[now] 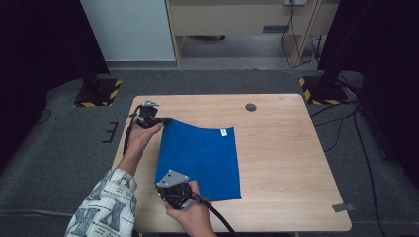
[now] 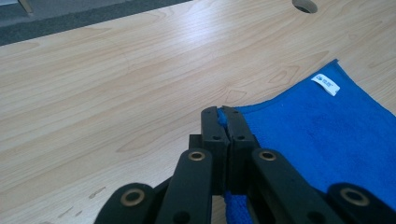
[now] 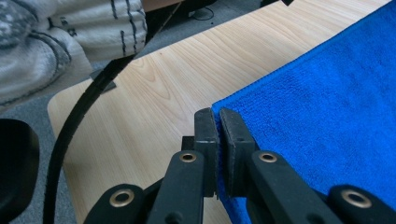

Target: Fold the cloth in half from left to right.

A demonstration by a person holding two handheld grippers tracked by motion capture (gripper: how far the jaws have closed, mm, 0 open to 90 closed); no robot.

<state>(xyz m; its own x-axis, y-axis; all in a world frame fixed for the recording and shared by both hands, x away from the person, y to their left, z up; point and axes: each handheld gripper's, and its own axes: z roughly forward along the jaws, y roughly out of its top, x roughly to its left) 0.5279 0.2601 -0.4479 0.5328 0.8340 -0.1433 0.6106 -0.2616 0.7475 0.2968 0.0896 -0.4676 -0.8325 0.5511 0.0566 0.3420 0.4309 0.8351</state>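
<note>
Cloth (image 1: 202, 160): blue, fuzzy, rectangular | table (image 1: 291, 158): pale woodgrain

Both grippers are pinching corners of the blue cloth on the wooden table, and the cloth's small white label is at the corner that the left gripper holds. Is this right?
Not quite. Both grippers, left and right, do pinch corners of the blue cloth, but the white label sits at another far corner, away from the left gripper. The left gripper view shows this.
</note>
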